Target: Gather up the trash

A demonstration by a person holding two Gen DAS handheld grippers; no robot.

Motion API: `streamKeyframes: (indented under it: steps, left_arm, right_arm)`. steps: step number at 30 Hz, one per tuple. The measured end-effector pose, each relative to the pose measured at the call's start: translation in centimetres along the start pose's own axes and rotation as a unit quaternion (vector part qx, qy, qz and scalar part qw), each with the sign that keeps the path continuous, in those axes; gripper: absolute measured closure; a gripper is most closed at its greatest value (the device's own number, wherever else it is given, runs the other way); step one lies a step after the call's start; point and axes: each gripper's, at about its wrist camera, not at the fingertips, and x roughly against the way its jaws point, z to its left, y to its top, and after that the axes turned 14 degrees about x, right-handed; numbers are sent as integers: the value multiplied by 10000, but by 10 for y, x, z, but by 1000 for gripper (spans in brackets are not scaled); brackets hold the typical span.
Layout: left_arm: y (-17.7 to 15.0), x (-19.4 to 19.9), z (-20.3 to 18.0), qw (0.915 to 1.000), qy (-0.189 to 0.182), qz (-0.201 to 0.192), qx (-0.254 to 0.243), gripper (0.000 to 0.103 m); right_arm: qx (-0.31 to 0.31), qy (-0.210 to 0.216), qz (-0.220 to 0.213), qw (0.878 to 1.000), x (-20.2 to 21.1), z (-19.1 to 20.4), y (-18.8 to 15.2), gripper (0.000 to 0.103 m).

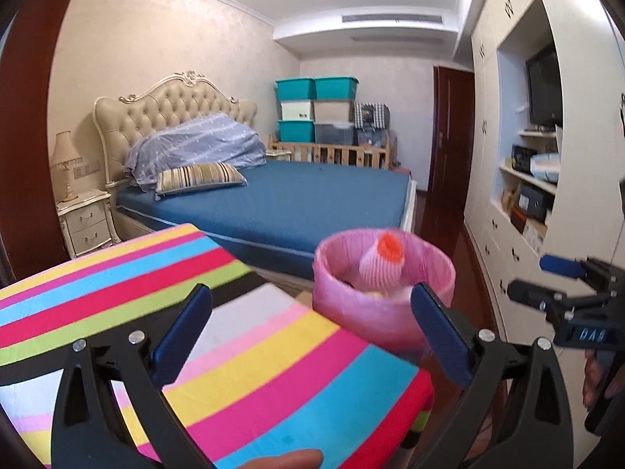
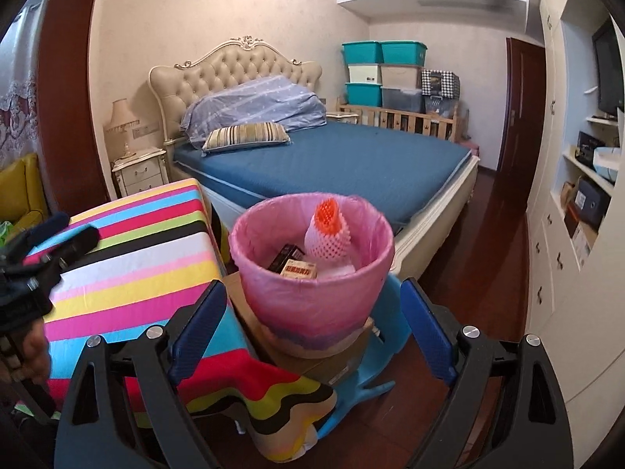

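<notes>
both claws [image 1: 310,334] [image 2: 312,334] gape empty; the foam net [image 2: 328,234] perhaps sits loose, could tip from the bin [image 2: 312,297].

blue bed [image 2: 336,156], beige walls [image 2: 187,11]; wooden floor [image 2: 480,258]

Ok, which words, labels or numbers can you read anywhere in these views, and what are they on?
"DAS" (roughly; blurred): on the right gripper body, left wrist view.
Red characters on the yellow box in the bin: too small to read.
Dark box beside it: unreadable.
Shelf items and storage bins: no legible text.
</notes>
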Motion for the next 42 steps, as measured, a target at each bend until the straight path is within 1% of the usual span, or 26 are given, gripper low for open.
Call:
streamKeyframes:
  steps: [4, 8, 13, 42]
  left_arm:
    - [-13, -6, -6, 9998, -28, 128, -140, 5]
    - [-14, -11, -11, 9996, -59, 212, -150, 5]
    - [-15, -10, -14, 9996, -25, 162, -226, 5]
    - [-12, -8, -12, 9997, -52, 177, -160, 5]
  right_arm:
    - [-29, 67, -49, 10000, 1, 0, -2, 19]
    - [0, 111, -41, 9999, 0, 2, -3, 19]
    - [-47, 137, -76, 9999, 1, 1, -3, 19]
    - [14, 166, -134, 9998, 4, 4, -3, 19]
